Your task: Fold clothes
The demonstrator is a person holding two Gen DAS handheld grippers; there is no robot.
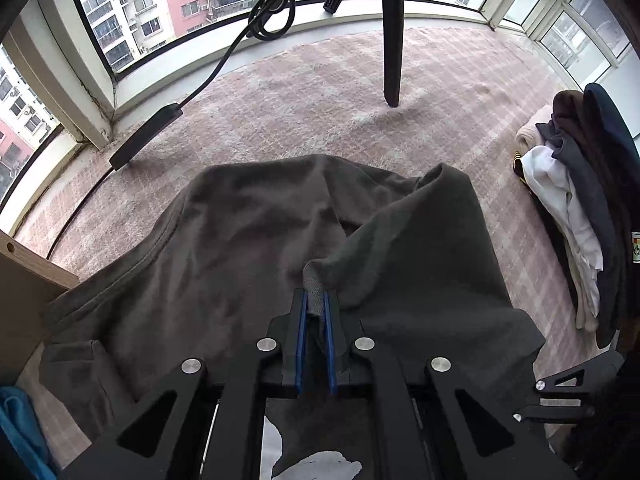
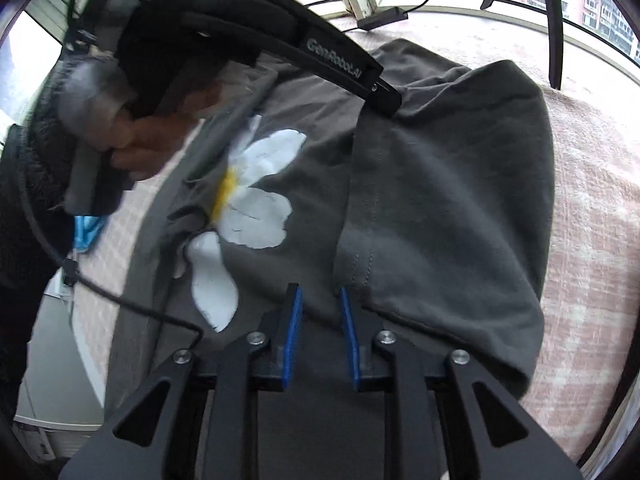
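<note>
The left gripper (image 1: 316, 308) pinches the grey shirt's (image 1: 248, 240) hem, the folded flap trailing far-right, while the right gripper (image 2: 320, 304) hovers spread just above it.

The grey T-shirt (image 1: 248, 240) is seen to be of soft matt cloth, its white flower print (image 2: 256, 184) smooth and slightly cracked. The carpet (image 1: 320, 92) is shown as rough pink pile. The left gripper (image 1: 316, 304) is made of matt black plastic, with shiny metal rivets (image 1: 267, 345) and blue ribbed fingers (image 1: 301, 340).
</note>
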